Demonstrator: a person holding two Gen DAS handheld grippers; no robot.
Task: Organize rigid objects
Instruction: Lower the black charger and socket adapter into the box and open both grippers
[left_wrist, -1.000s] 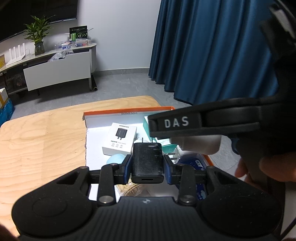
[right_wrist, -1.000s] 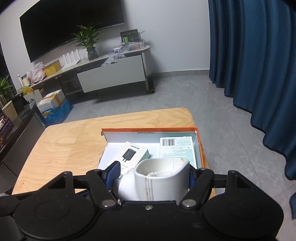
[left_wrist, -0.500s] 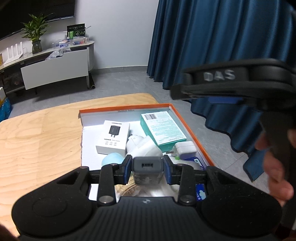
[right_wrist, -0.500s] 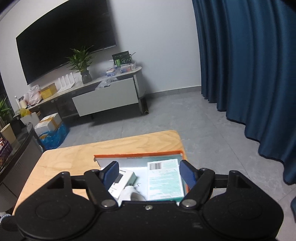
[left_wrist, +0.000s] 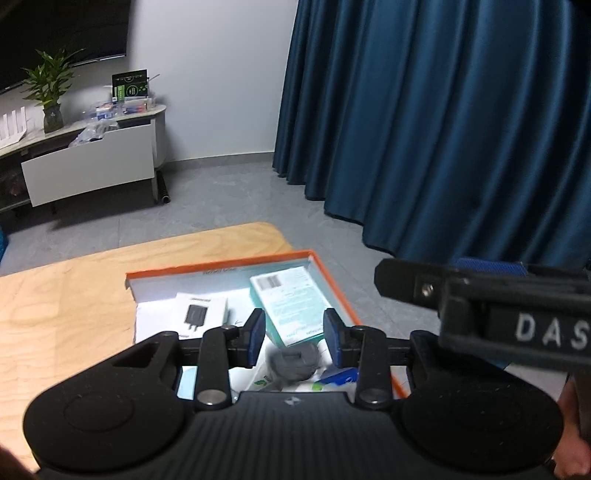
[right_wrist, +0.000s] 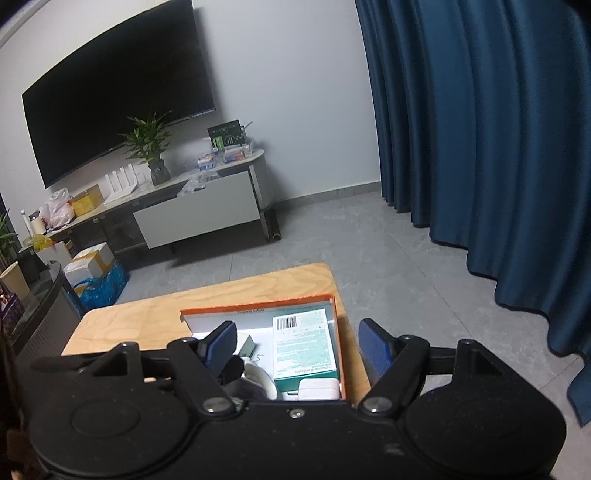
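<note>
Compared with 1 second ago, my right claw has let go of the white elbow piece. Its jaws have just been opening and now stand wide with nothing between them. The elbow piece lies in the orange-rimmed box, beside the teal packet.

My left claw is narrow, at the same gap as before. The dark charger it gripped now shows lower down, blurred, between the finger bases and below the pads. I cannot tell whether the pads press on it.

The right claw has also come into the left wrist view, low on the right and beyond the box's right rim. A hand shows under it.

The box sits at the far right corner of the pale wooden counter. Beyond the counter are grey floor tiles and a white wall. A deep blue curtain fills the right side.

A large dark TV hangs over a low cabinet, which carries a potted plant and small clutter.

Also in the box are a white carton picturing a charger and a small white adapter. The claw bodies hide its near part in both views.
</note>
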